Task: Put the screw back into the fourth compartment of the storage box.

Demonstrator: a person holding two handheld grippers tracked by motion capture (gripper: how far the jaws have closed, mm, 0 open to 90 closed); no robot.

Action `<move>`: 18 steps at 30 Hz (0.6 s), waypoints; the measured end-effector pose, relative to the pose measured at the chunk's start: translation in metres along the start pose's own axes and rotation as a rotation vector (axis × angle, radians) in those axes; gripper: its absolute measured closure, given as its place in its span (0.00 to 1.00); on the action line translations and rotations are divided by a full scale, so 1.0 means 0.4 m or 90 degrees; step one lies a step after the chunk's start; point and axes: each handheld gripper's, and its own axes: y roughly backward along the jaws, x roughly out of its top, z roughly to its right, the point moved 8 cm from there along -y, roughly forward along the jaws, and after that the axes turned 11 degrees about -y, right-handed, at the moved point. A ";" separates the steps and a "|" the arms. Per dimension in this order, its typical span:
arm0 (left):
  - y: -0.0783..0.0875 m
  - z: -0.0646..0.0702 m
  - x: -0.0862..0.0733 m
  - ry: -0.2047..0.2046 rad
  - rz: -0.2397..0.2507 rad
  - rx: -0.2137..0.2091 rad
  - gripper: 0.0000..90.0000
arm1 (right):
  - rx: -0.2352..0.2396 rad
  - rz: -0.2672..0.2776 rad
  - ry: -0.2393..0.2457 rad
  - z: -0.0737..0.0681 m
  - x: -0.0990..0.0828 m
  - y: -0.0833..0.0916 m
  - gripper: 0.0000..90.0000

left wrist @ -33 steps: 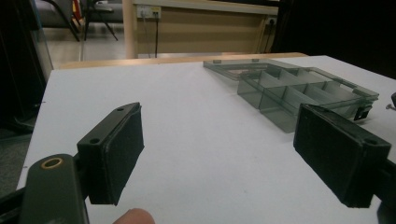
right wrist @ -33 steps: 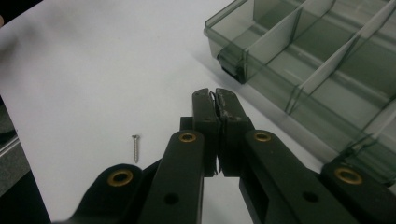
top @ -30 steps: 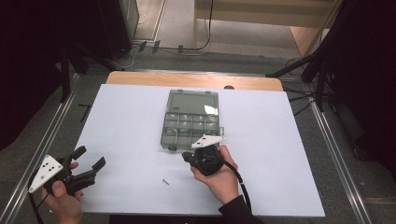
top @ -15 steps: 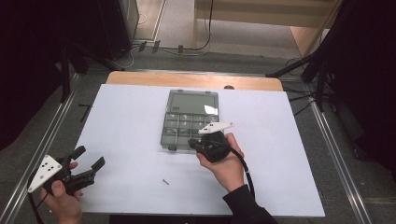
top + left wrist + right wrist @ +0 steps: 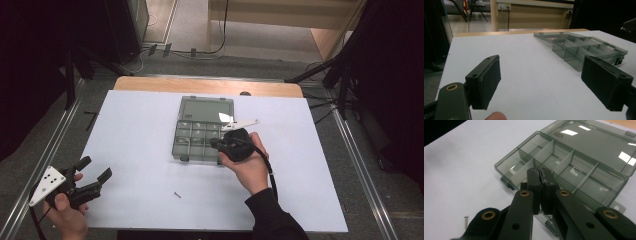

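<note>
A smoky clear compartment box [image 5: 184, 145] lies open in the middle of the white table, its lid [image 5: 206, 109] folded flat toward the far side. My right gripper [image 5: 215, 144] hovers over the box's near right compartments, held in a hand. In the right gripper view its jaws [image 5: 539, 172] are pressed together above the front dividers [image 5: 564, 162], and nothing shows between the pads. A small screw [image 5: 177, 195] lies loose on the table in front of the box, also the screw [image 5: 465, 220] at lower left. My left gripper [image 5: 96, 169] rests open at the near left corner, its pads [image 5: 486, 75] wide apart and empty.
The white table top [image 5: 130, 130] has bare room left of the box and to its right. A wooden strip [image 5: 200, 86] runs along the far edge. Metal rails [image 5: 360, 155] flank both sides, with dark stands and cables on the floor beyond.
My right gripper has moved up and to the right, from the box's near edge to above its near right compartments, jaws still shut. The left gripper has stayed put.
</note>
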 end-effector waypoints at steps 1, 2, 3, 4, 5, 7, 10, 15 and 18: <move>0.000 0.000 0.000 0.000 0.000 0.000 0.18 | 0.000 0.001 -0.001 0.003 0.002 0.001 1.00; 0.000 0.000 0.000 0.000 0.000 0.000 0.18 | -0.001 0.002 0.000 0.008 0.006 0.001 1.00; 0.000 0.000 0.000 0.000 0.000 0.000 0.18 | 0.000 0.003 -0.003 0.013 0.009 0.002 1.00; 0.000 0.000 0.000 0.001 0.000 0.000 0.18 | 0.000 0.006 -0.006 0.016 0.012 0.002 1.00; 0.000 0.000 0.000 0.000 -0.001 0.000 0.18 | 0.000 0.007 -0.006 0.021 0.015 0.002 1.00; 0.000 0.000 0.000 0.000 -0.001 0.000 0.18 | 0.000 0.008 -0.010 0.029 0.020 0.002 1.00; 0.001 0.000 0.000 -0.001 -0.001 -0.001 0.18 | -0.007 0.013 -0.012 0.044 0.032 0.000 1.00; 0.000 0.000 0.000 0.000 0.000 -0.001 0.18 | -0.023 0.016 -0.014 0.078 0.050 -0.007 1.00; 0.000 0.000 -0.001 0.001 -0.001 0.000 0.18 | -0.032 0.018 -0.026 0.101 0.056 -0.013 1.00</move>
